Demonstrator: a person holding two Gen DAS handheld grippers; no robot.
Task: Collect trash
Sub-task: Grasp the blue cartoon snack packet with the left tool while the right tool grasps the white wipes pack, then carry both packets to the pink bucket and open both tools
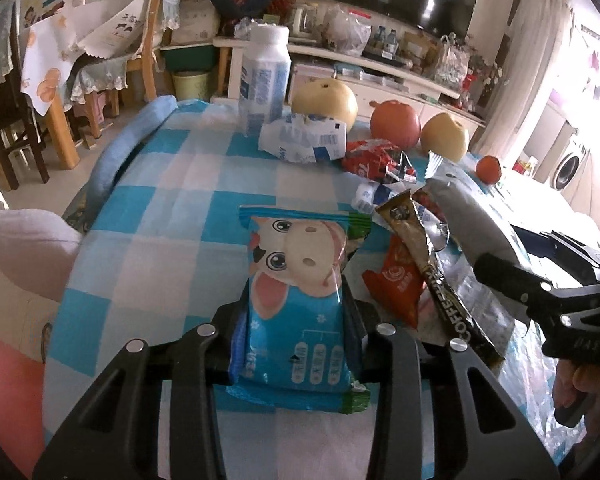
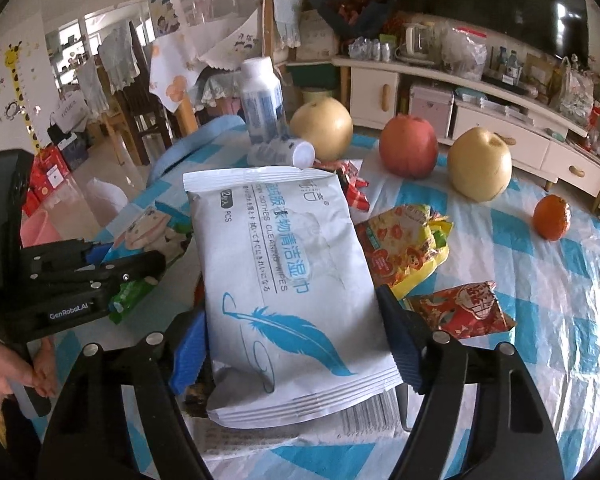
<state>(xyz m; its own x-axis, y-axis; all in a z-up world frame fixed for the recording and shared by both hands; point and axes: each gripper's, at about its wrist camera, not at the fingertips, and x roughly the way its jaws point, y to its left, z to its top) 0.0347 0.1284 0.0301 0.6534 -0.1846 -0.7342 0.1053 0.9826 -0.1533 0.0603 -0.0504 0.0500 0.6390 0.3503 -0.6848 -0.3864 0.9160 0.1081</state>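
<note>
Down at the bottom middle of both views, left tongs pinch the crinkly cow wrapper and right tongs squeeze the floppy wipes pack, both light and slippery, above the bench.

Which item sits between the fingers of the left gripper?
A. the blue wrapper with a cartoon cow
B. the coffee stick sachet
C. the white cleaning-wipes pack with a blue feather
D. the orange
A: in the left wrist view the blue cow wrapper lies between the fingers of the left gripper, which press its sides.
</note>
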